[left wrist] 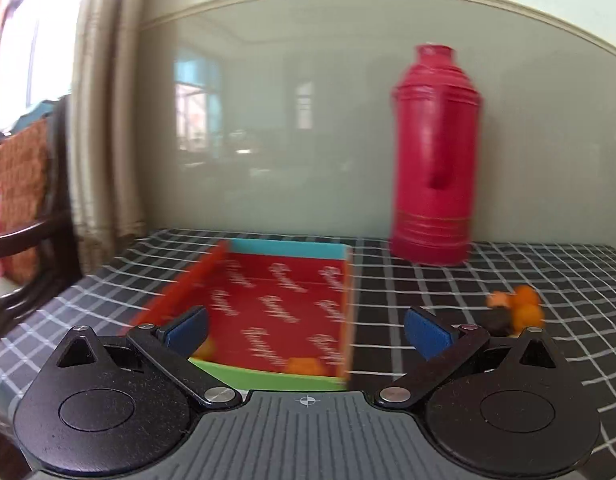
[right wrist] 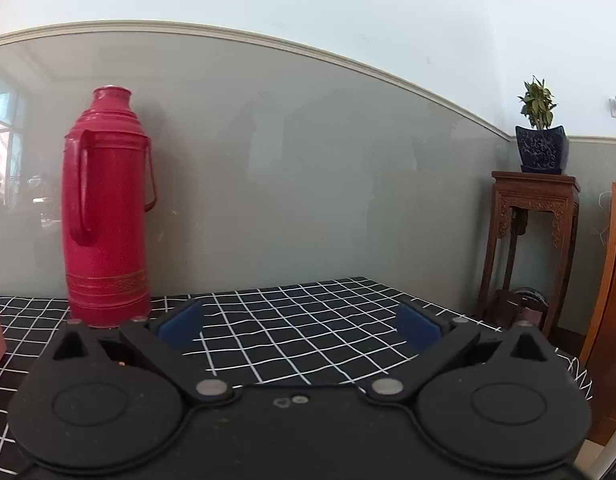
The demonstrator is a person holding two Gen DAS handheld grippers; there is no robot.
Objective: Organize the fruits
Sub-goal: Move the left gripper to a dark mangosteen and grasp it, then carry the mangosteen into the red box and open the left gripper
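While both grippers stand wide and empty, we see our left gripper [left wrist: 306, 330] over a shallow red cardboard box [left wrist: 276, 304] holding round oranges [left wrist: 306, 366]; more fruit [left wrist: 516, 310] lies rightward on the checked tablecloth [left wrist: 428, 280]. Our right gripper [right wrist: 300, 328] faces a ribbed red flask [right wrist: 106, 216] at the table's back edge.

White script lettering repeats in rows across the red inner floor of the box [left wrist: 280, 308] seen in the left wrist view; motion blur makes every word illegible (the same word appears repeated, though this cannot be confirmed). The red flask [right wrist: 106, 216] carries only gold ornamental bands, no lettering. No other text, number or sign can be read.
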